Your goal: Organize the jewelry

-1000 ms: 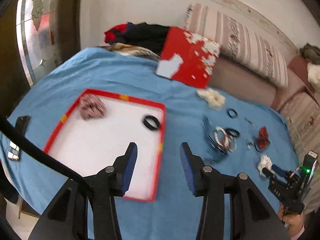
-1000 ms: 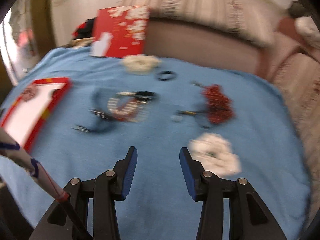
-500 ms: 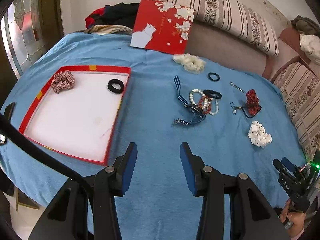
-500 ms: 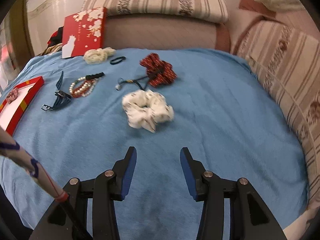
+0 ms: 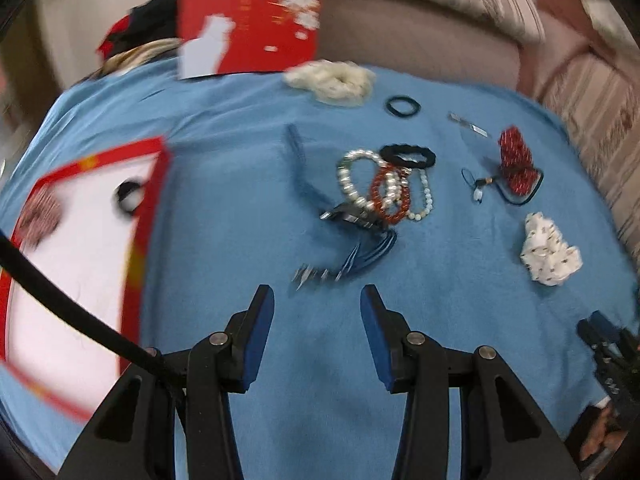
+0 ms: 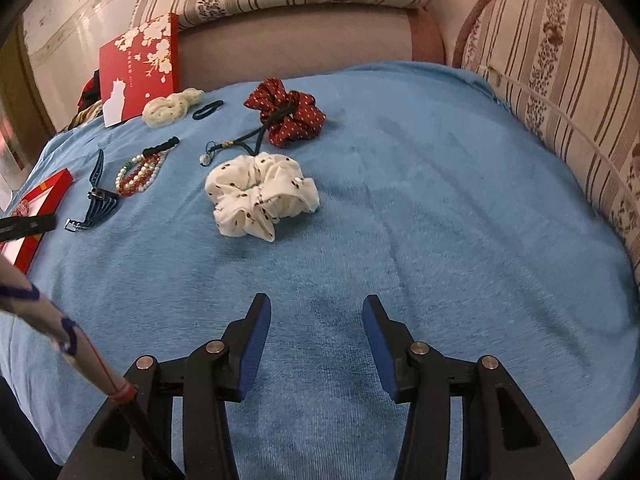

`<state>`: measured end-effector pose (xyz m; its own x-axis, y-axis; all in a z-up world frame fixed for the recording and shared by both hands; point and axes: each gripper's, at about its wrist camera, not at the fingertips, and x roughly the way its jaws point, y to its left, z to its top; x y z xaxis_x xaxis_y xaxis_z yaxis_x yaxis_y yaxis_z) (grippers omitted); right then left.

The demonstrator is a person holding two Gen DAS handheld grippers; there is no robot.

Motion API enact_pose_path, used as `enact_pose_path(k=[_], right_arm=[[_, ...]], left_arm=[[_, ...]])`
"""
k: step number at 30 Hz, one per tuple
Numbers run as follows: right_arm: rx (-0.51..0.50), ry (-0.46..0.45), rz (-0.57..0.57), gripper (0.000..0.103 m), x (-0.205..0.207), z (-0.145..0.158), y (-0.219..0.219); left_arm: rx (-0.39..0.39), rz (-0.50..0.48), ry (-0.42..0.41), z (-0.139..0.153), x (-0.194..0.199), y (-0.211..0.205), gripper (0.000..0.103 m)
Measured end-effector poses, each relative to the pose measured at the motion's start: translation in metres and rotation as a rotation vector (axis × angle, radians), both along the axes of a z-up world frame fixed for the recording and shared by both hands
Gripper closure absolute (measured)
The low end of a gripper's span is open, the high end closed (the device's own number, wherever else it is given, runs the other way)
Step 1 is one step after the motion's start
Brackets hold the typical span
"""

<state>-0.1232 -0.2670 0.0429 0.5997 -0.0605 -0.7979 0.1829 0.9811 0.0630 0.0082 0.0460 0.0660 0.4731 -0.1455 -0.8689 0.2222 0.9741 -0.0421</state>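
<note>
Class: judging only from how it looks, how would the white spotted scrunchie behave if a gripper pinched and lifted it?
The white spotted scrunchie is bunched, ruffled fabric, so it would probably squash and sag. It looks light for its bulk. Lying flat on the fuzzy blue blanket, it seems unlikely to roll.

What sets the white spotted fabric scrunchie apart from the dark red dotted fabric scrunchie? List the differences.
The white spotted fabric scrunchie is pale with dark specks; the dark red dotted fabric scrunchie is deep red with light dots. The white one lies alone on the blue blanket; the red one has a dark cord across it. The white one lies nearer the camera. Both are gathered fabric loops.
</note>
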Motion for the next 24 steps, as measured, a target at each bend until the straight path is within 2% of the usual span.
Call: enact_pose_path(k=[3, 4, 6, 7, 8, 9, 10, 11, 13, 16, 18, 20, 22, 24], right_arm=[[0.02, 0.009, -0.019, 0.051, 0.002, -0.006, -0.006], [0.027, 0.012, -0.025, 0.051, 0.003, -0.007, -0.008], [0.045, 0.016, -0.039, 0.051, 0.005, -0.01, -0.012], [0.052, 0.016, -0.044, 0.051, 0.005, -0.011, -0.013], [0.054, 0.015, -0.047, 0.051, 0.006, -0.011, -0.014], [0.053, 0.012, -0.049, 0.051, 0.007, -0.012, -0.014], [0.052, 0.01, -0.051, 0.051, 0.007, -0.012, -0.013], [0.052, 0.008, -0.053, 0.051, 0.008, -0.012, -0.013], [0.053, 0.006, -0.055, 0.051, 0.009, -0.012, -0.013], [0.063, 0.001, -0.058, 0.051, 0.006, -0.012, -0.014], [0.068, -0.001, -0.054, 0.051, 0.004, -0.012, -0.015], [0.061, -0.003, -0.047, 0.051, 0.003, -0.012, -0.014], [0.053, -0.006, -0.044, 0.05, 0.003, -0.013, -0.012], [0.051, -0.01, -0.045, 0.047, 0.003, -0.014, -0.011]], left_arm=[[0.011, -0.07, 0.035, -0.016, 0.023, -0.018, 0.055], [0.03, -0.083, 0.034, -0.019, 0.027, -0.024, 0.05], [0.063, -0.104, 0.025, -0.024, 0.032, -0.029, 0.05], [0.072, -0.106, 0.031, -0.024, 0.033, -0.03, 0.053], [0.09, -0.1, 0.032, -0.024, 0.033, -0.03, 0.07], [0.102, -0.098, 0.032, -0.022, 0.032, -0.028, 0.072], [0.086, -0.097, 0.05, -0.02, 0.03, -0.024, 0.093], [0.073, -0.082, 0.084, -0.02, 0.028, -0.017, 0.103], [-0.003, -0.071, 0.138, -0.02, 0.021, -0.003, 0.103], [0.016, -0.039, 0.164, -0.026, -0.001, 0.018, 0.103], [-0.007, -0.011, 0.191, -0.029, -0.015, 0.034, 0.103], [-0.028, 0.017, 0.178, -0.025, -0.026, 0.047, 0.103], [-0.091, 0.031, 0.135, -0.013, -0.03, 0.054, 0.102], [-0.114, 0.034, 0.094, -0.003, -0.026, 0.05, 0.084]])
